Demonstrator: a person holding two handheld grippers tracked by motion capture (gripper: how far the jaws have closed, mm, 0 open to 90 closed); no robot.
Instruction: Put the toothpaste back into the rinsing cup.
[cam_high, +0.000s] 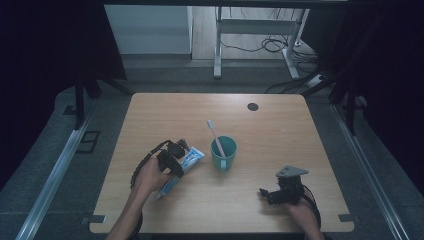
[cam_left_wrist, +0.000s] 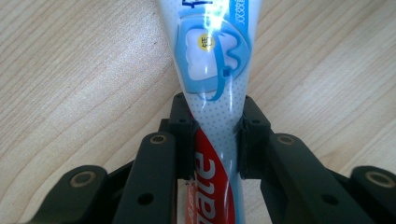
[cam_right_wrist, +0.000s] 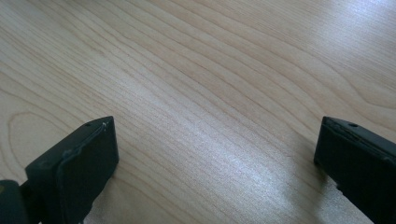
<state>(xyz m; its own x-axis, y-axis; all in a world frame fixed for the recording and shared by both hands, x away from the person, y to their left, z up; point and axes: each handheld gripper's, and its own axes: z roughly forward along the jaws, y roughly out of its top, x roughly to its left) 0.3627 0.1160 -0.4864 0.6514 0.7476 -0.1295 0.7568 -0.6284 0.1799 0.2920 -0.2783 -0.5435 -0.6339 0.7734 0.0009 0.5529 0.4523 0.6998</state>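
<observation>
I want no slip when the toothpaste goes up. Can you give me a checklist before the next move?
1. Left tongs closed on the toothpaste tube: ok, pads press both sides.
2. Grip centred on the tube: cannot tell.
3. Tube cap closed: cannot tell.
4. Teal cup upright, toothbrush inside: ok.
5. Right tongs open, nothing between them, apart from the cup: ok.
6. Bare table around the tube: ok.

We are seeing open tabletop lying across the far half and between the two hands. The cup with the toothbrush sticking up is standing mid-table, just beside the toothpaste tube, crowding any approach from that side. Bare wood is lying ahead of the right gripper, its jaws wide apart.
</observation>
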